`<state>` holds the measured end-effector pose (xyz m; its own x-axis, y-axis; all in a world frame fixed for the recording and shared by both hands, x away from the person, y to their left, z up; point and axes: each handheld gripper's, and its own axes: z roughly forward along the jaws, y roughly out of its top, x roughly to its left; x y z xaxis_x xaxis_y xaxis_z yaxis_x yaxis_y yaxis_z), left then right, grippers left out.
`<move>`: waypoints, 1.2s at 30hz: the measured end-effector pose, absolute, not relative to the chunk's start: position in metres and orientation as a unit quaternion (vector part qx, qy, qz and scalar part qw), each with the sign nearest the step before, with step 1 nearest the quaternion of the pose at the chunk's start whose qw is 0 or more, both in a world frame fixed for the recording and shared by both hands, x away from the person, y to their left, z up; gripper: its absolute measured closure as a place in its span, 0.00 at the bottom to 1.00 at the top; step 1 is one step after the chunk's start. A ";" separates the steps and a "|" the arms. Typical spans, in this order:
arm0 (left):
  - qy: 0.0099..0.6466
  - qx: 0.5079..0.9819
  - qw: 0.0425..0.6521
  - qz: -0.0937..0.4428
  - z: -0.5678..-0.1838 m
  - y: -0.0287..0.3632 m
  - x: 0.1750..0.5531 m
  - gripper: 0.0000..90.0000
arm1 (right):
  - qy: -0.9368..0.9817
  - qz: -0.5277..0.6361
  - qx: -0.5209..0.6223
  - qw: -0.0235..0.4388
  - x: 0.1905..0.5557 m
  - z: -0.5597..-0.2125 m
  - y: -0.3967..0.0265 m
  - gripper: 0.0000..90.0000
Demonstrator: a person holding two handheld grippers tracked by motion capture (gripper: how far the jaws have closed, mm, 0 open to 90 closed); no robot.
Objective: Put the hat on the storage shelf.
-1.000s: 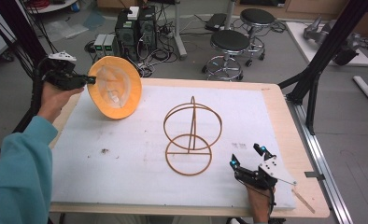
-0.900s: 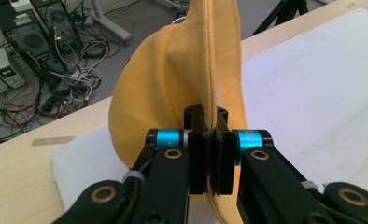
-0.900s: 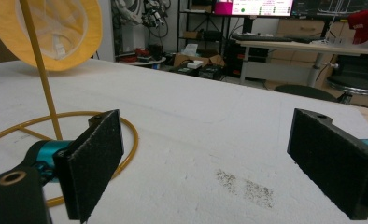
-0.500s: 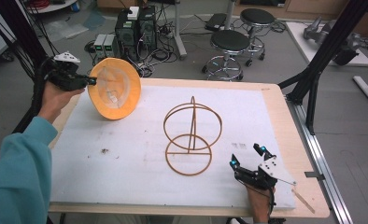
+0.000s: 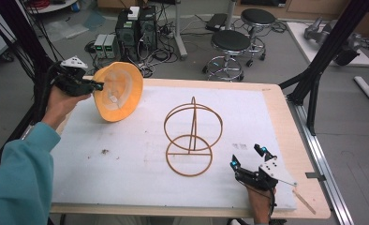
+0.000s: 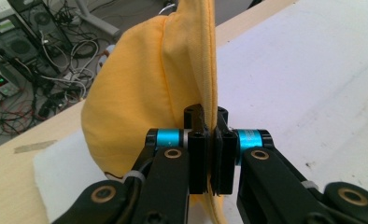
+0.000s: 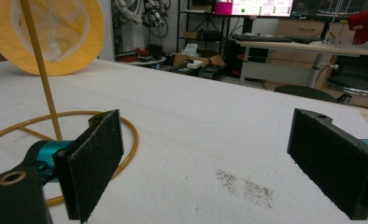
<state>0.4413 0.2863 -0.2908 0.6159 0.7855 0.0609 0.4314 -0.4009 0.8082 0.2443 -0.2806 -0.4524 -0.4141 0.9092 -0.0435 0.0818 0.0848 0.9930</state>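
A yellow bucket hat [image 5: 118, 91] is held on edge over the far left of the white mat, its open inside turned toward the middle of the table. My left gripper [image 5: 98, 86] is shut on its brim; in the left gripper view the jaws pinch the brim of the hat [image 6: 140, 88] at my left gripper [image 6: 209, 123]. A gold wire stand [image 5: 192, 136] with two rings and a post stands mid-table. My right gripper [image 5: 247, 156] rests open near the front right edge. In the right gripper view the right gripper [image 7: 205, 158] holds nothing, with the stand [image 7: 39, 70] at its left.
The white mat [image 5: 126, 164] covers most of the wooden table [image 5: 285, 117]. Dark specks [image 5: 105, 151] lie on the mat's left. Round stools [image 5: 229, 44], computer boxes [image 5: 136, 26] and cables stand on the floor beyond the far edge. A black frame leg [image 5: 313, 79] rises at right.
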 end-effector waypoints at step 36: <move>0.329 0.814 0.465 0.113 -0.309 0.221 0.404 0.96 | 0.628 0.558 0.394 0.373 0.244 -0.453 -0.283 0.10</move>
<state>0.4038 0.2208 -0.3092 0.7577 0.6409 -0.1227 0.4317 -0.3514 0.8307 0.2442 -0.2825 -0.4526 -0.4121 0.9107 -0.0283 0.0792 0.0667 0.9946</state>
